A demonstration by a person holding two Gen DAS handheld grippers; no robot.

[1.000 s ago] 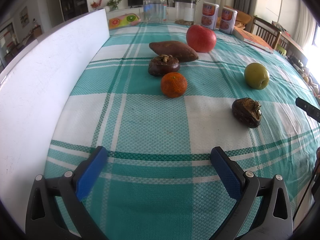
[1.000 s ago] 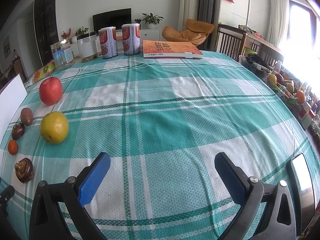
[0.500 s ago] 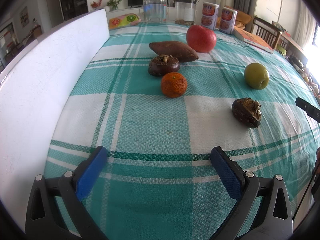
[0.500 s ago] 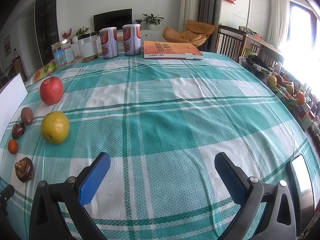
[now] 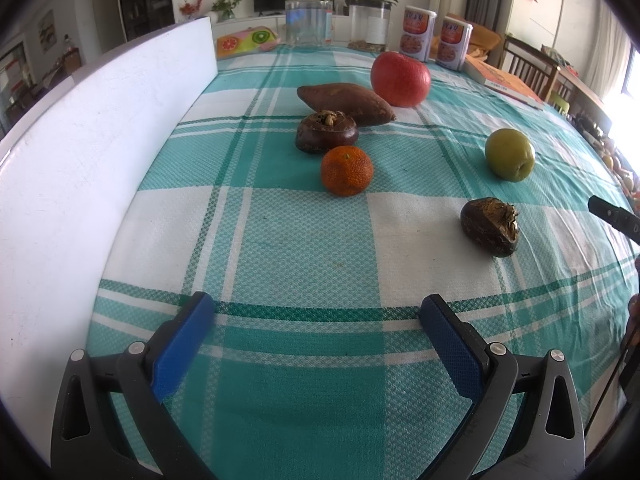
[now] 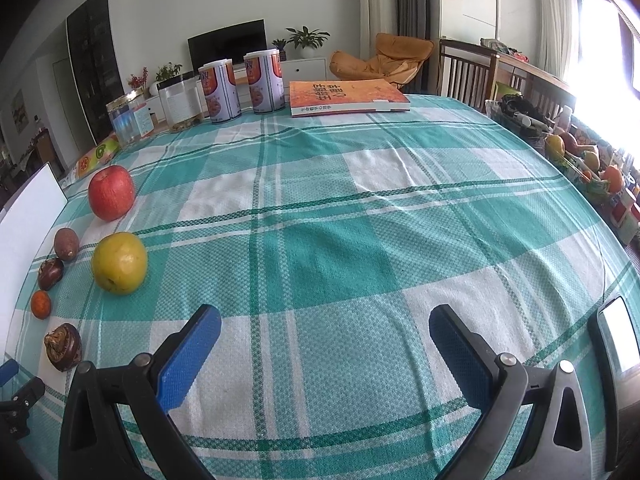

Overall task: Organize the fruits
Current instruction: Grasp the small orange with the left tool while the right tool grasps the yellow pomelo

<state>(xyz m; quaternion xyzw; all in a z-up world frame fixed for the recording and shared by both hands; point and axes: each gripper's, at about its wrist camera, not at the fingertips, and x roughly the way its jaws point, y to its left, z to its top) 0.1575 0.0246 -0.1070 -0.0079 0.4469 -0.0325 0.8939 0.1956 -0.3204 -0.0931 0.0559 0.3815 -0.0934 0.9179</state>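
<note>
Both idle: left gripper (image 5: 316, 320) and right gripper (image 6: 324, 332) gaping wide, empty. Fruit loose on cloth (image 5: 304, 236); orange (image 5: 346, 170), apple (image 5: 400, 78) near board (image 5: 100, 152), likely the sorting edge. Nothing grabbed yet.

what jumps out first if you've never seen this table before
Probably the red apple, the brightest thing, at the far end of a loose cluster of produce on the teal plaid tablecloth. Nearer sit a small orange and, off to the right, a yellow-green apple. A white board walls the left edge.
</note>
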